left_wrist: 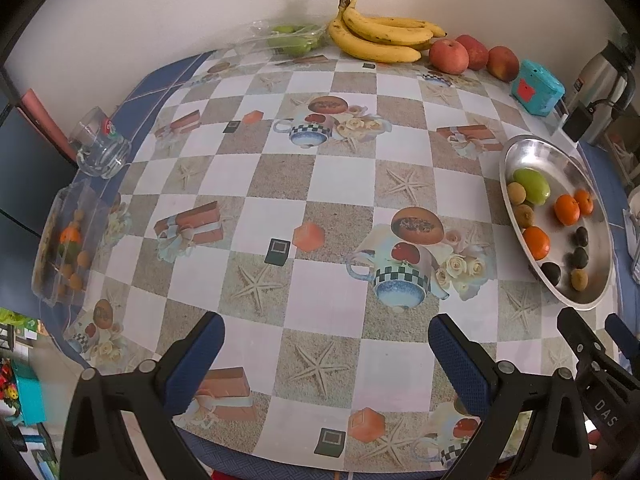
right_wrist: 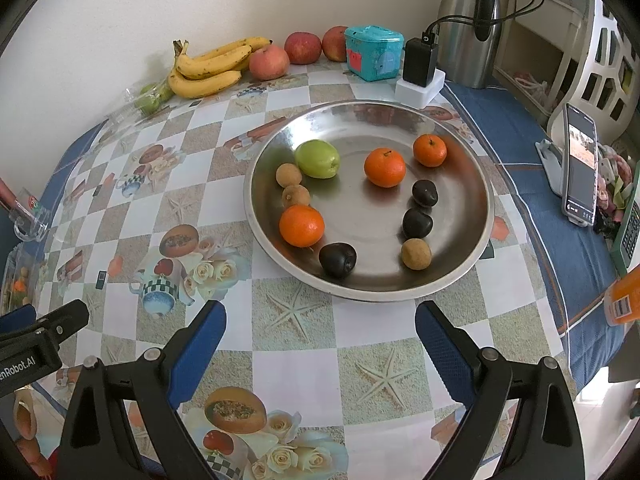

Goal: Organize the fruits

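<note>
Left claw point(left_wrist: 326, 354) spread wide, empty, hovering over checkered table point(left_wrist: 280, 184). Right claw point(right_wrist: 320, 340) likewise released, empty, just short of steel plate point(right_wrist: 472, 248). On plate: three oranges point(right_wrist: 385, 167), green fruit point(right_wrist: 317, 159), three dark fruits point(right_wrist: 338, 260), three small brown ones point(right_wrist: 416, 254). Against far wall: bananas point(left_wrist: 380, 36), apples point(left_wrist: 449, 56), bagged green fruit point(left_wrist: 294, 38). At left table edge: clear box of mixed fruit point(left_wrist: 66, 244).

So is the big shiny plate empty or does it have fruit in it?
It has fruit in it. The metal plate holds three oranges, one green fruit, three small brown fruits and three dark ones, spread apart.
</note>
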A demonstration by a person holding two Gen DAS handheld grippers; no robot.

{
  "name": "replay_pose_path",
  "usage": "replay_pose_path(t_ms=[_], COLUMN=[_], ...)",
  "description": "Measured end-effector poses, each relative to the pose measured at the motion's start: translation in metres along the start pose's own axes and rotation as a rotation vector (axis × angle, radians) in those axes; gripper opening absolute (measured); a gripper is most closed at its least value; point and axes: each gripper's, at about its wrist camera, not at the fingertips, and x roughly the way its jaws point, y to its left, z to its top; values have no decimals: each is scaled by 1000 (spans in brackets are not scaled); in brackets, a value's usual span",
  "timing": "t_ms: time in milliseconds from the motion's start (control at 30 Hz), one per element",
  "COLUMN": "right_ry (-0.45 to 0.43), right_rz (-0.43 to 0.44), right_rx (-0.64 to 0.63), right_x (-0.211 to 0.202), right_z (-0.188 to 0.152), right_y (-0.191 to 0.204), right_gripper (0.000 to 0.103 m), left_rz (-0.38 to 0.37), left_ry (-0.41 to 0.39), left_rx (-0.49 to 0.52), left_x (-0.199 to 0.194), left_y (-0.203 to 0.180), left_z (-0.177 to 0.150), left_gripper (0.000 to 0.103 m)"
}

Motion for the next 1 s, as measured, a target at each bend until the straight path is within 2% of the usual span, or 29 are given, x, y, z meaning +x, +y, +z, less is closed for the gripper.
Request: replay_pose_path(t_ms=[1000], right_ry=[5], right_rz=[-1], right_rx=[-2], right_x=[2], right_z=[-1], right_y=[0], right_gripper=[96], left_rz=[2], left_ry=[3], left_rx=[-5], left_x=[1], left_y=[1], left_z=[1], left_gripper=[103])
